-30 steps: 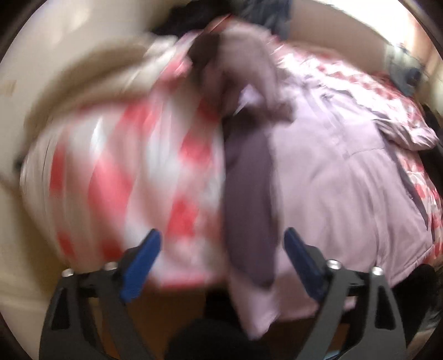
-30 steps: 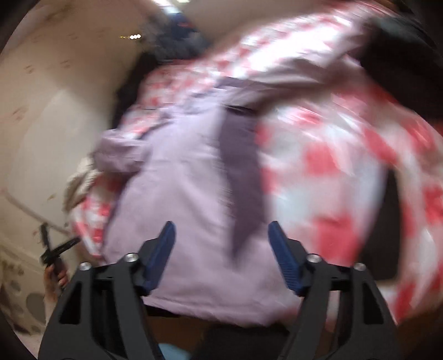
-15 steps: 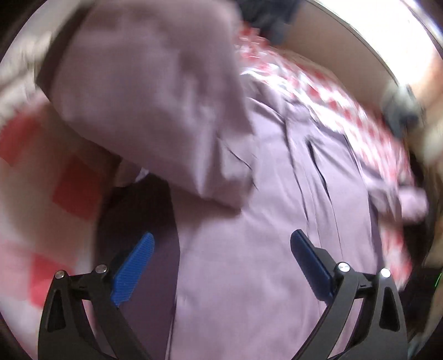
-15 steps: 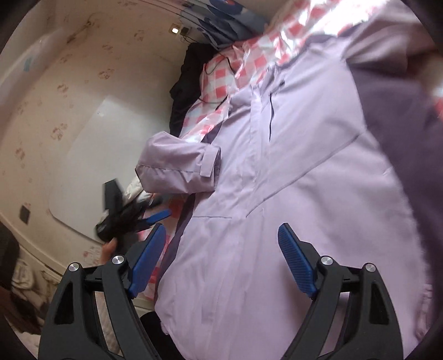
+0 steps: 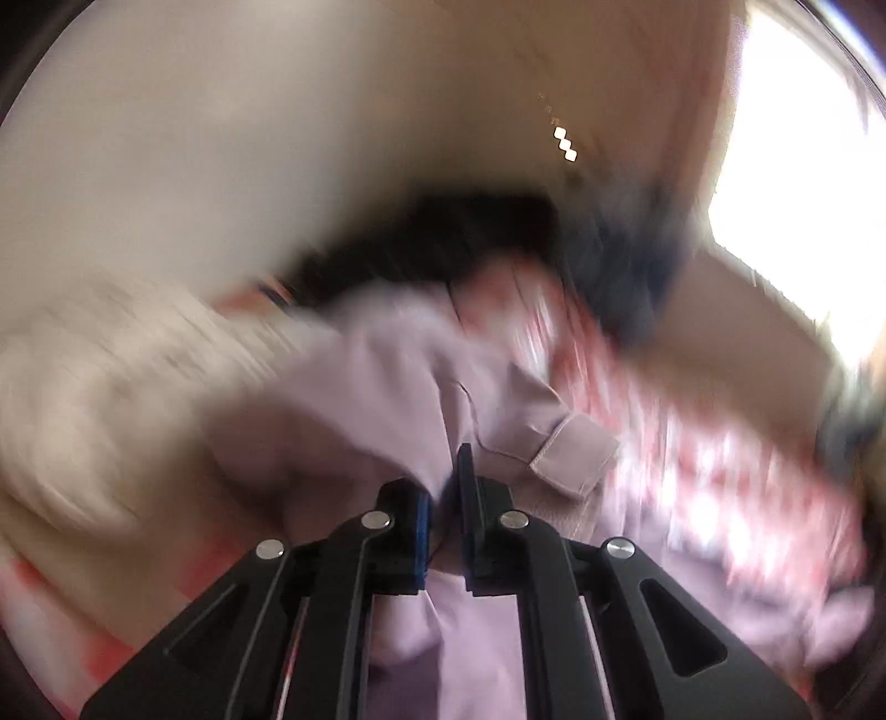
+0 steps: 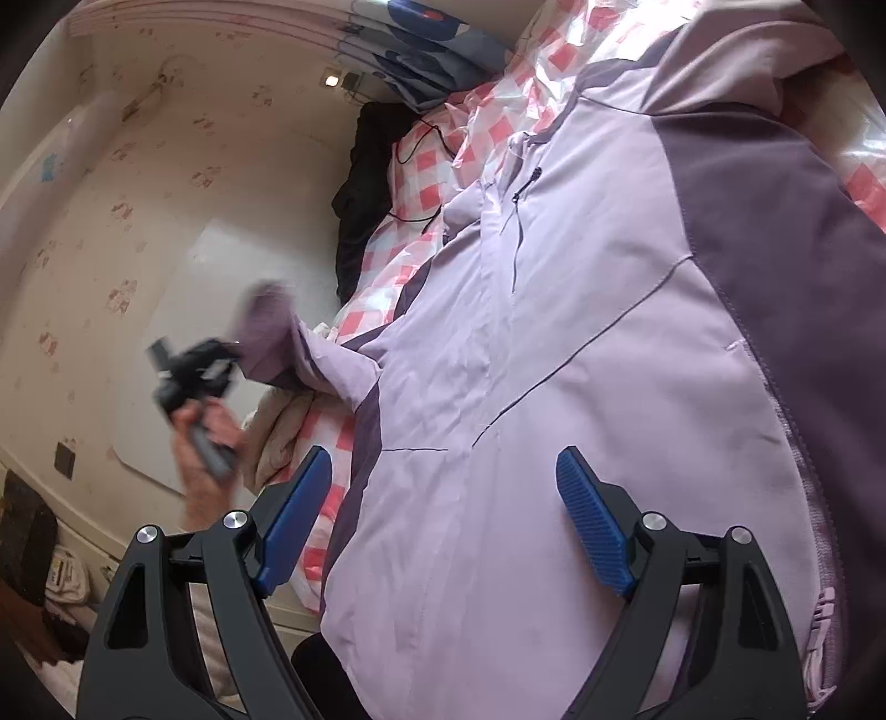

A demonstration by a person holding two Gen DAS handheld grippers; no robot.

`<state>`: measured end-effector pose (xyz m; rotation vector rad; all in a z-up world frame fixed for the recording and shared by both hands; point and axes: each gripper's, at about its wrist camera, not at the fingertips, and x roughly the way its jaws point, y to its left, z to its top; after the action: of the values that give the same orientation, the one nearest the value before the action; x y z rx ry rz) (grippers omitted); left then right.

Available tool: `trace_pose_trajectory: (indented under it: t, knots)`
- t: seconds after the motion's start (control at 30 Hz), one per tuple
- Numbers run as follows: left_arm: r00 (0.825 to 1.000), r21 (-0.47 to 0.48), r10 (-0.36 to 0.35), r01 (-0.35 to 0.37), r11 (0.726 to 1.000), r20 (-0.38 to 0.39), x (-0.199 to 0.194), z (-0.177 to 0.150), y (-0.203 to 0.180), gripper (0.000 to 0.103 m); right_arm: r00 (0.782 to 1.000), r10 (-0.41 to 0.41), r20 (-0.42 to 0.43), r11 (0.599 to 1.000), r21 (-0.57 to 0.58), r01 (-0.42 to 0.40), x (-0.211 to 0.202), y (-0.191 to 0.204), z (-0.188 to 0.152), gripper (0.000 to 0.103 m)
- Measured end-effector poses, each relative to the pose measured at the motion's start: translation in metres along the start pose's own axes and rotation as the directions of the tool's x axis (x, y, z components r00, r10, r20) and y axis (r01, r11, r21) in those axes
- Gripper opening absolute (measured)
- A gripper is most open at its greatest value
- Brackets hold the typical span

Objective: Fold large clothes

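Item: large lilac jacket (image 6: 581, 387) of smooth fabric with darker purple side panels, a front placket and a dark zipped chest pocket. It lies front-up, spread flat over the bed, on a red-and-white checked cover (image 6: 426, 160) that shows along the jacket's far and left edges.

Sleeve: the jacket's left-side sleeve (image 6: 288, 343) is lifted off the bed, out beyond the jacket's left edge. In the left wrist view its tabbed cuff (image 5: 573, 454) shows just ahead of the fingers, though that view is heavily blurred.

Left gripper (image 5: 443, 498): black frame, blue-padded fingers (image 5: 422, 531) pressed together on a fold of the lilac sleeve cloth. In the right wrist view it appears as a dark blurred shape at the sleeve end, carried by a hand (image 6: 202, 443).

Right gripper (image 6: 443, 493): black frame, ribbed blue fingers (image 6: 595, 531) spread wide above the jacket's lower front. Nothing lies between them; whether they touch the cloth cannot be told.

Beside the jacket: cream quilted bedding (image 6: 277, 432) bunched at the bed edge below the raised sleeve; a black garment (image 6: 365, 183) heaped at the far left corner of the cover; a thin black cable (image 6: 429, 138) trailing across the checks beyond the collar; a blue patterned cloth (image 6: 421, 50) at the head of the bed.

Beyond: pale wallpaper with small pink motifs (image 6: 122, 210) left of the jacket.
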<state>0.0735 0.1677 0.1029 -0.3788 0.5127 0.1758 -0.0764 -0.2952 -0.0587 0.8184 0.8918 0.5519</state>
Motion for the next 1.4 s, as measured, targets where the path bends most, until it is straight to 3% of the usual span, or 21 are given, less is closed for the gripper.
trace_pose_trajectory:
  t: [0.07, 0.13, 0.17, 0.27, 0.33, 0.47, 0.57, 0.63, 0.7, 0.73, 0.83, 0.87, 0.9, 0.93, 1.0, 1.07, 1.17, 1.23, 1.27, 1.3, 1.4]
  knots:
    - [0.993, -0.137, 0.114, -0.112, 0.984, 0.010, -0.013, 0.040, 0.054, 0.023, 1.000, -0.011, -0.012, 1.000, -0.012, 0.011, 0.003, 0.002, -0.001, 0.081]
    - [0.969, -0.250, 0.244, -0.245, 0.937, -0.035, -0.016, 0.056, 0.102, 0.061, 0.999, -0.027, -0.035, 0.999, -0.027, 0.026, 0.008, 0.004, -0.003, 0.081]
    - [0.952, -0.384, 0.286, -0.304, 0.872, -0.105, -0.019, 0.059, 0.148, 0.080, 0.999, -0.033, -0.041, 0.999, -0.028, 0.032, 0.008, 0.005, -0.004, 0.081]
    - [0.972, -0.633, 0.178, -0.234, 0.738, -0.152, -0.044, 0.039, 0.227, 0.081, 0.997, -0.046, -0.058, 0.998, -0.037, 0.044, 0.011, 0.005, -0.006, 0.082]
    - [0.975, -0.644, 0.189, -0.219, 0.733, -0.116, -0.069, 0.029, 0.243, 0.081, 0.997, -0.049, -0.059, 0.998, -0.030, 0.047, 0.011, 0.004, -0.006, 0.082]
    - [0.979, -0.613, 0.202, -0.153, 0.775, 0.010, -0.136, -0.003, 0.250, 0.094, 0.997, -0.048, -0.059, 0.999, -0.012, 0.048, 0.009, 0.001, -0.009, 0.083]
    - [0.995, -0.507, 0.036, -0.076, 0.858, -0.089, -0.130, -0.024, 0.231, 0.096, 0.997, -0.052, -0.060, 0.999, -0.014, 0.051, 0.009, 0.001, -0.010, 0.083]
    - [0.979, -0.455, -0.070, -0.025, 0.890, -0.193, -0.119, -0.054, 0.215, 0.096, 0.997, -0.054, -0.061, 0.998, -0.013, 0.054, 0.009, 0.001, -0.010, 0.083]
    - [0.941, -0.485, -0.203, 0.048, 0.873, -0.272, -0.105, -0.097, 0.209, 0.096, 0.997, -0.056, -0.061, 0.998, -0.012, 0.056, 0.010, 0.000, -0.010, 0.083]
    - [0.913, -0.532, -0.274, 0.077, 0.843, -0.302, -0.095, -0.124, 0.209, 0.096, 0.996, -0.059, -0.063, 0.998, -0.012, 0.058, 0.011, 0.000, -0.011, 0.083]
    - [0.875, -0.614, -0.385, 0.136, 0.777, -0.293, -0.074, -0.168, 0.210, 0.096, 0.995, -0.071, -0.072, 0.997, -0.017, 0.070, 0.014, -0.001, -0.012, 0.083]
    - [0.858, -0.660, -0.440, 0.172, 0.731, -0.264, -0.067, -0.184, 0.210, 0.096, 0.994, -0.075, -0.075, 0.997, -0.020, 0.074, 0.015, -0.001, -0.012, 0.083]
    - [0.856, -0.698, -0.464, 0.189, 0.691, -0.228, -0.063, -0.197, 0.210, 0.096, 0.994, -0.079, -0.077, 0.997, -0.024, 0.078, 0.016, -0.001, -0.013, 0.083]
    - [0.860, -0.707, -0.458, 0.179, 0.684, -0.226, -0.058, -0.204, 0.208, 0.096, 0.993, -0.083, -0.078, 0.996, -0.026, 0.081, 0.017, -0.001, -0.013, 0.083]
    - [0.866, -0.688, -0.433, 0.156, 0.709, -0.251, -0.042, -0.209, 0.199, 0.096, 0.993, -0.085, -0.080, 0.996, -0.026, 0.084, 0.018, -0.001, -0.014, 0.084]
    - [0.876, -0.698, -0.405, 0.117, 0.706, -0.262, -0.031, -0.212, 0.194, 0.096, 0.993, -0.085, -0.082, 0.996, -0.024, 0.083, 0.019, -0.002, -0.013, 0.084]
    - [0.954, -0.637, -0.188, -0.005, 0.771, -0.234, -0.032, -0.199, 0.187, 0.095, 0.994, -0.077, -0.081, 0.997, -0.020, 0.076, 0.019, -0.003, -0.012, 0.084]
    - [0.972, -0.619, -0.103, -0.053, 0.784, -0.213, -0.036, -0.189, 0.181, 0.088, 0.994, -0.072, -0.079, 0.997, -0.016, 0.071, 0.019, -0.004, -0.012, 0.084]
    - [0.980, -0.583, -0.069, -0.055, 0.811, -0.189, -0.039, -0.180, 0.172, 0.057, 0.994, -0.070, -0.079, 0.997, -0.015, 0.069, 0.019, -0.004, -0.012, 0.084]
    - [0.984, -0.485, -0.034, -0.057, 0.873, -0.177, -0.042, -0.166, 0.156, 0.034, 0.994, -0.069, -0.079, 0.998, -0.014, 0.068, 0.019, -0.004, -0.012, 0.084]
    - [0.993, -0.396, -0.046, -0.002, 0.918, -0.113, -0.058, -0.140, 0.133, 0.028, 0.995, -0.064, -0.079, 0.998, -0.012, 0.063, 0.019, -0.003, -0.012, 0.085]
